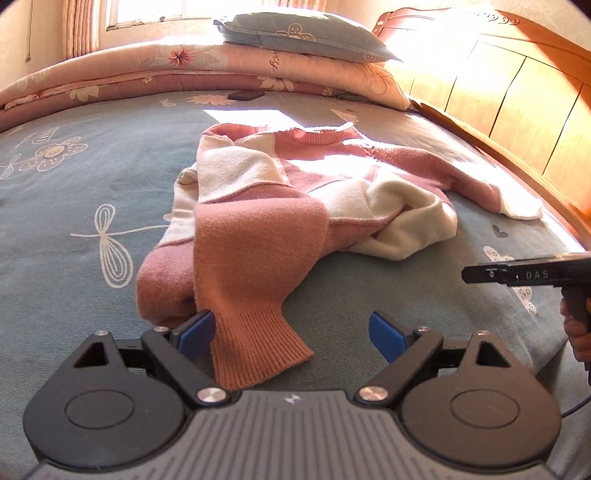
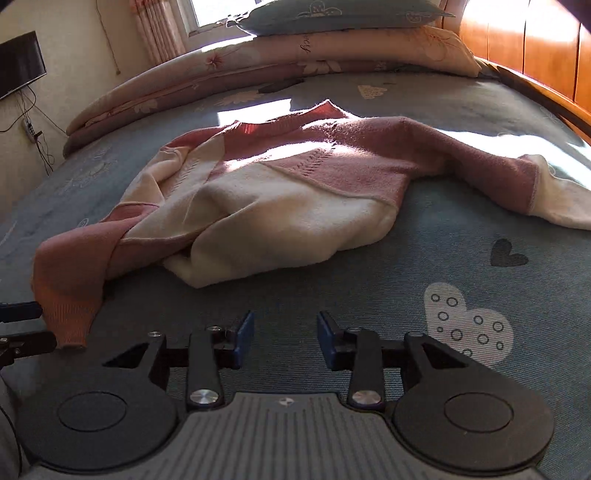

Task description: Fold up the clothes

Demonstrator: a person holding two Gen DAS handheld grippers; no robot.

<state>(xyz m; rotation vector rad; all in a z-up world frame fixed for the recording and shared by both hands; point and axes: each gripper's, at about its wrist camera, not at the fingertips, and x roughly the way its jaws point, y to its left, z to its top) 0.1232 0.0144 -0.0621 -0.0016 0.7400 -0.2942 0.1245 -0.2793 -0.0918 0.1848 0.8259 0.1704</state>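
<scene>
A pink and cream knitted sweater [image 1: 258,221] lies crumpled on the blue patterned bed sheet [image 1: 74,221]. One pink sleeve runs toward me, and its ribbed cuff [image 1: 255,343] lies between the wide-apart fingers of my left gripper [image 1: 291,325], against the left blue pad only. The gripper is open. In the right wrist view the sweater [image 2: 277,192] spreads ahead, its other sleeve reaching right. My right gripper [image 2: 286,319] hovers over bare sheet [image 2: 443,258], partly open with nothing between its fingers. It also shows at the right edge of the left wrist view [image 1: 517,275].
A folded pink floral quilt [image 1: 147,74] with a blue pillow [image 1: 303,33] on top lies along the bed's far side. A wooden headboard [image 1: 517,92] borders the right. A small dark flat object [image 1: 245,95] lies by the quilt. A wall screen [image 2: 18,62] hangs at the left.
</scene>
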